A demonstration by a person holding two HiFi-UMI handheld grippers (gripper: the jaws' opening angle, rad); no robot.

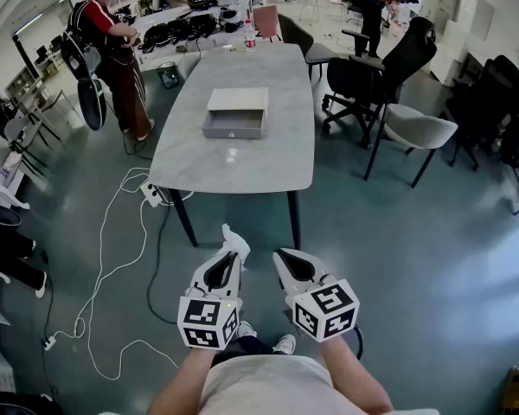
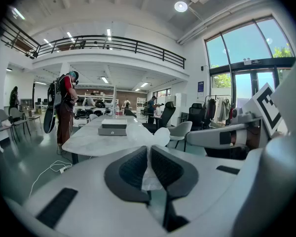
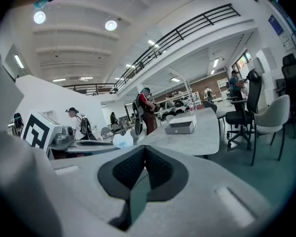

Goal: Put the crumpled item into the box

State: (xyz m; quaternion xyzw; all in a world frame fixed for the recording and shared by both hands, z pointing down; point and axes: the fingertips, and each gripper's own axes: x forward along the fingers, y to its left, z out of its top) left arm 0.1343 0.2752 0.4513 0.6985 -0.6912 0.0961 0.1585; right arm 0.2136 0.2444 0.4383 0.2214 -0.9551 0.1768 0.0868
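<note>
A grey box (image 1: 235, 113) with its white lid open sits mid-table, well ahead of both grippers; it also shows as the box (image 2: 112, 128) and the box (image 3: 181, 124). My left gripper (image 1: 237, 251) is shut on a crumpled white item (image 1: 233, 237), whose loose end sticks out past the tips. In the left gripper view the crumpled item (image 2: 153, 138) is pinched between the dark pads of that gripper (image 2: 149, 151). My right gripper (image 1: 278, 257) hangs beside it, shut with nothing in it, as the right gripper (image 3: 144, 150) shows. Both are held over the floor, short of the table.
The grey table (image 1: 259, 158) stands ahead on dark legs. A person (image 1: 112, 50) stands at its far left. Office chairs (image 1: 398, 63) and a pale chair (image 1: 419, 130) are on the right. A white cable (image 1: 112, 258) trails over the floor at left.
</note>
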